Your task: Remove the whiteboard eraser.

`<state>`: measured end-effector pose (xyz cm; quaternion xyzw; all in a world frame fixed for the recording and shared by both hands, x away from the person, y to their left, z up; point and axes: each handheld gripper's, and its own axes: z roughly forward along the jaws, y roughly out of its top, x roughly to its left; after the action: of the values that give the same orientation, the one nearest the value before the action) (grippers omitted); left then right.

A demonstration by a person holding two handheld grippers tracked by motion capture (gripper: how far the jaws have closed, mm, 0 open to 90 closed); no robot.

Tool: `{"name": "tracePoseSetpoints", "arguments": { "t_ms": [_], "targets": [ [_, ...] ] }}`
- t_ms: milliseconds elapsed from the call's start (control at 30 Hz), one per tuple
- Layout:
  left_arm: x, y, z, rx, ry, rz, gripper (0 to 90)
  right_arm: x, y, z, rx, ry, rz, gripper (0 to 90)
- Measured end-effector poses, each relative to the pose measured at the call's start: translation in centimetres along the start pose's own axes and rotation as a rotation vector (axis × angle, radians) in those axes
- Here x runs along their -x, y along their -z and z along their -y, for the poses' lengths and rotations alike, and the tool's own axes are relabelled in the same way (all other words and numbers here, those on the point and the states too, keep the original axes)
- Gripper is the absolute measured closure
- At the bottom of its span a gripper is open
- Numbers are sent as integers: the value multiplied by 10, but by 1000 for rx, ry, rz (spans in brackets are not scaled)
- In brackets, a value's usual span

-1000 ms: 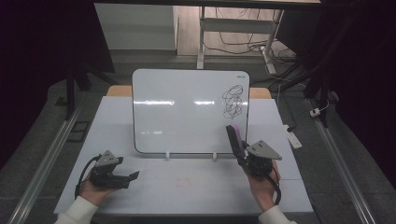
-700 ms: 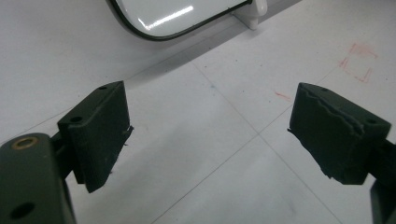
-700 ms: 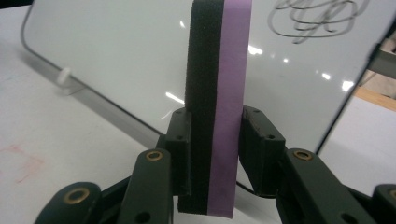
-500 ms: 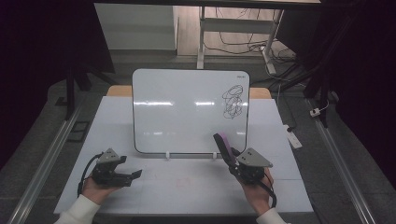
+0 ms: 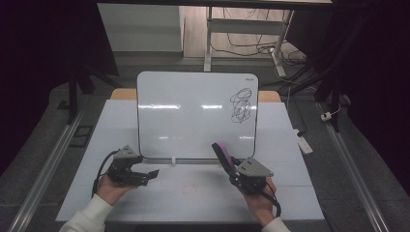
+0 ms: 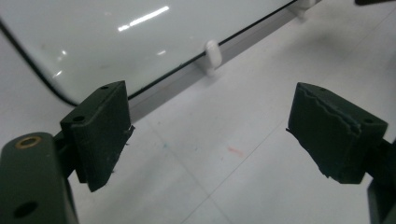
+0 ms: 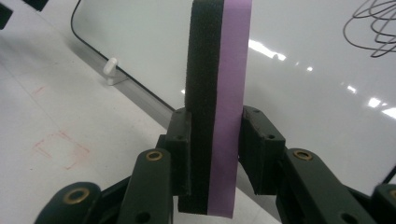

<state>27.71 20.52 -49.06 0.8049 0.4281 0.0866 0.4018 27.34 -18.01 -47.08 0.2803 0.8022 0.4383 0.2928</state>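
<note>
**High view: eraser gripped upright in front of the whiteboard, left gripper idle**

High view: a whiteboard (image 5: 193,113) stands tilted on a white table (image 5: 193,193), propped on small white feet (image 5: 172,160) along its lower edge. A black scribble (image 5: 240,105) sits in the upper right part of the board; the rest of the board surface is blank, with light reflections across it.

Right gripper (image 5: 231,171): held in the person's right hand (image 5: 258,200) near the table's front edge, just below the board's lower right part. Its jaws are pressed against a whiteboard eraser (image 5: 224,154), which stands up from the jaws and leans toward the board. In the right gripper view the eraser (image 7: 219,93) is pinched across its thickness: the black felt layer faces one jaw, the purple backing faces the other. The eraser rises well above the jaws, in front of the board face. Whether the eraser touches the board cannot be told. Faint red marks (image 7: 58,144) show on the tabletop beside the gripper.

Left gripper (image 5: 150,174): held in the person's left hand (image 5: 112,186) just below the board's lower left corner. In the left gripper view the jaws are spread wide with nothing between them, and the gripper (image 6: 208,140) points at bare tabletop beside the board's bottom edge, near one white foot (image 6: 211,52).
</note>
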Motion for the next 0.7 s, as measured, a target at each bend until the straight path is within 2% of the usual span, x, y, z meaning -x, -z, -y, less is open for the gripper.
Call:
{"name": "tracePoseSetpoints", "arguments": {
  "t_ms": [500,600,633,700],
  "targets": [
    [18,-11,-32,6,-58,45,152,-10,-6,-1,-11,23,-30,656],
    [22,-13,-40,14,-65,70,161,-13,-8,-2,-11,31,-48,656],
    [25,-13,-44,20,-66,93,166,-15,-9,-2,-12,33,-52,656],
    [27,-13,-47,23,-70,99,174,-16,-10,-2,-13,41,-55,657]
  ]
}}
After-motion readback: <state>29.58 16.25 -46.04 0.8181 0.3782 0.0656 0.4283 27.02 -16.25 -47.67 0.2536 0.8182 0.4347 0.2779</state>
